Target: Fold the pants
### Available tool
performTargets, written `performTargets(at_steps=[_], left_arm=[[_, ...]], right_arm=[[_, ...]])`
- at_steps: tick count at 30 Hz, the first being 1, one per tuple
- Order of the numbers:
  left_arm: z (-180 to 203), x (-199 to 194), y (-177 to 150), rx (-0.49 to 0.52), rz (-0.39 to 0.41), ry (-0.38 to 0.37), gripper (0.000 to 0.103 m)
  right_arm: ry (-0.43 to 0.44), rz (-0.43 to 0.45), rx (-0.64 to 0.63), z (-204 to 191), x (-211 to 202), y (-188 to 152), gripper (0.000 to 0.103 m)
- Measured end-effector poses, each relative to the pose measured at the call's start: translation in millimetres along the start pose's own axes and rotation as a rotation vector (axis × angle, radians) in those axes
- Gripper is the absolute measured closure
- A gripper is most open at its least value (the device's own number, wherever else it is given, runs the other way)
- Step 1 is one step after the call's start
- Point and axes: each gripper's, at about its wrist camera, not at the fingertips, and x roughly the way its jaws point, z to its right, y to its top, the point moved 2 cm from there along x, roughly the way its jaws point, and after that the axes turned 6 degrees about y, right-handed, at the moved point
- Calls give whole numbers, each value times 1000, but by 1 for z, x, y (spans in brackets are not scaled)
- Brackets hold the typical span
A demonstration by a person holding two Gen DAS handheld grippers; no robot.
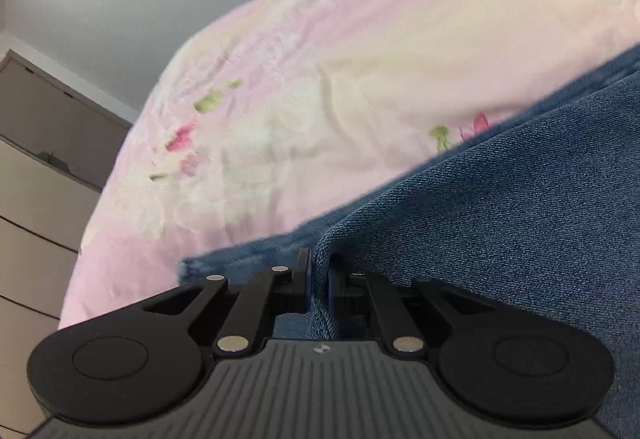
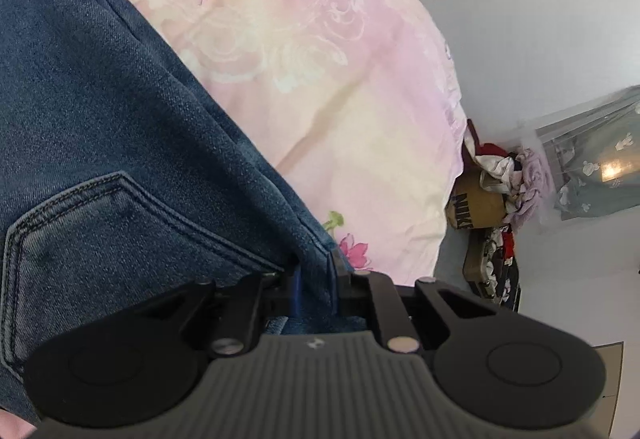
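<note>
On the bed's pink flowered sheet lie the jeans, thick, soft, weighty denim that drapes rather than slips, with the left tongs and right tongs each pinching a bunched edge fold, the firmest hold.

The right gripper pinches a fold of blue jeans over the pink floral bedsheet.
</note>
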Motion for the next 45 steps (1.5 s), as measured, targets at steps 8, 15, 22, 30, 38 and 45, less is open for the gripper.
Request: performTargets(at_steps=[8,15,22,30,38,45], left_arm=[[14,23,31,10,-22,17,95],[30,60,35,1,-66,5,95],[28,54,25,115,-15,6,68],[-85,-5,1,-187,47,-288,35],[-75,-39,-74,74,118,-308,33],[-22,-29,-127,327,194,-158,29]], right_arm=[[8,-72,34,-1,29,10,95],[14,-92,72,-1,51,17,95],[-18,-103,10,-8,45,16,90],[-15,55,116,-8,-29,12,18],[266,111,140,-95,-76,8,18],[323,109,79,-144,-96,7,18]])
